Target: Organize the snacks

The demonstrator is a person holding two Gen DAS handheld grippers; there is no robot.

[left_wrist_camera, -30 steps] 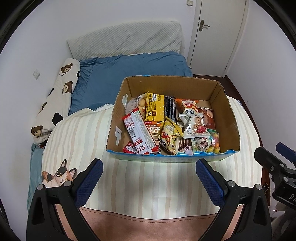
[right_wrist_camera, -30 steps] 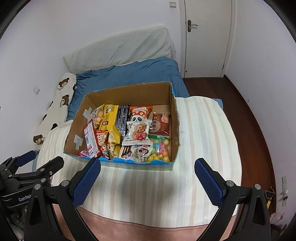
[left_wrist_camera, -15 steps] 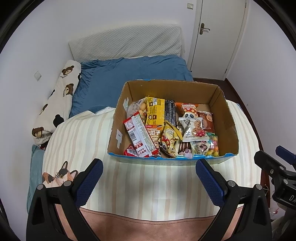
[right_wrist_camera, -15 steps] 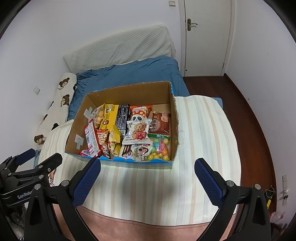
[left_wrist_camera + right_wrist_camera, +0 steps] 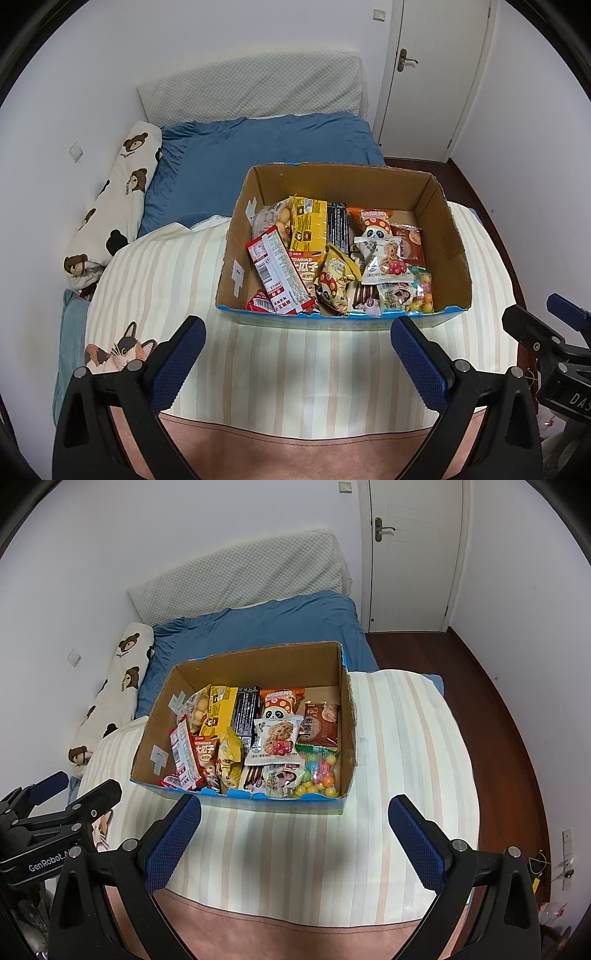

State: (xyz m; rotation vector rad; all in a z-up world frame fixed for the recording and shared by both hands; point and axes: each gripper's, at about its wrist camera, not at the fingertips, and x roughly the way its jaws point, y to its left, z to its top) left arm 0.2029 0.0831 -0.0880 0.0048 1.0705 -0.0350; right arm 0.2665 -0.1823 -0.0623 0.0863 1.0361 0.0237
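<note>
An open cardboard box (image 5: 448, 243) (image 5: 155, 716) sits on a striped blanket (image 5: 295, 369) (image 5: 406, 757) on the bed. It holds several snack packets: a red-and-white pack (image 5: 279, 271) (image 5: 183, 755), a yellow pack (image 5: 308, 227) (image 5: 219, 710), a cookie pack (image 5: 384, 260) (image 5: 273, 742), a bag of coloured candy balls (image 5: 421, 295) (image 5: 317, 775). My left gripper (image 5: 297, 362) is open and empty, in front of the box. My right gripper (image 5: 293, 840) is open and empty, also in front of the box. Each gripper shows at the edge of the other's view.
A blue sheet (image 5: 266, 147) and a white padded headboard (image 5: 251, 85) lie behind the box. A bear-print pillow (image 5: 118, 195) runs along the left wall. A white door (image 5: 413, 554) and dark wood floor (image 5: 498, 738) are to the right.
Both grippers have drawn back and up a little, so the box sits slightly farther away in both views. Both stay open and empty.
</note>
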